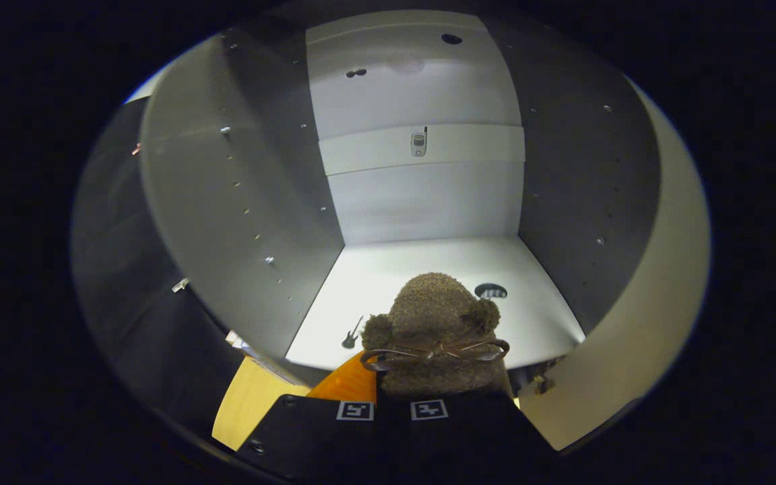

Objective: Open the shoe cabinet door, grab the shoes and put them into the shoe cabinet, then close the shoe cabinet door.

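The gripper (401, 404) holds a fuzzy brown shoe (436, 323) — its jaws pinch the heel end, bow nearest. The toe reaches over the white floor of the open shoe cabinet (422, 195) — back panel beyond.

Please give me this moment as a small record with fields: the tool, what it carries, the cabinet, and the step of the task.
tool: tool, its fingers closed on the shoe
held thing: fuzzy brown slipper-like shoe with a thin brown bow, toe pointing into the cabinet
cabinet: white shoe cabinet, door open, interior lit
shelf: white bottom shelf, with a small guitar sticker and a dark oval sticker
shoe position: at the shelf's front edge; whether it touches the shelf cannot be told
task step: door opened, shoe not yet released
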Motion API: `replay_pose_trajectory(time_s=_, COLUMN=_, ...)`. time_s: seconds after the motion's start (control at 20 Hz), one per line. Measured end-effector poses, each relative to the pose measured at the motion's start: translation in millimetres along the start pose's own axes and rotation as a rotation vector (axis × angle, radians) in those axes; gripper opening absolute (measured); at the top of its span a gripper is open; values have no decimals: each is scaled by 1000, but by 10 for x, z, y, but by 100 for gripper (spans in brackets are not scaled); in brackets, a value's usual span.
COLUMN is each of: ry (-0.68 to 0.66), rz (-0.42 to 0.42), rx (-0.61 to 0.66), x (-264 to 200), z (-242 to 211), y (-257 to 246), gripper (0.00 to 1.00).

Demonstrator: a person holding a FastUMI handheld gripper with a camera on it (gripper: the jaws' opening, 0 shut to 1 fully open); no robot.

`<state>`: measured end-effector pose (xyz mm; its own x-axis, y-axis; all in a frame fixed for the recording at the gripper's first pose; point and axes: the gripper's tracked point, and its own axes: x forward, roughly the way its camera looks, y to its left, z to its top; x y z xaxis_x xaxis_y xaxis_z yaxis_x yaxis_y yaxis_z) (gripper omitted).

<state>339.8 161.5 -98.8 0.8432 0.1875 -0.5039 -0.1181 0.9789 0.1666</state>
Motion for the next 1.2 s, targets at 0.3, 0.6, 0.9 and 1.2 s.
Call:
replay_pose_trajectory(time_s=0.3, ry=43, rz=-87, rx=-12, x=823, z=347, y=-235, gripper=5)
replay_pose_trajectory(time_s=0.6, ry=71, rz=-160, rx=-9, x=1357, z=398, y=-410, gripper=6)
replay_pose_trajectory(time_s=0.9, ry=54, rz=-209, rx=23, x=1521, z=478, y=-437, gripper=8)
replay_pose_trajectory(time_s=1.2, ry=85, rz=-196, rx=31, x=1460, z=433, y=-434, gripper=18)
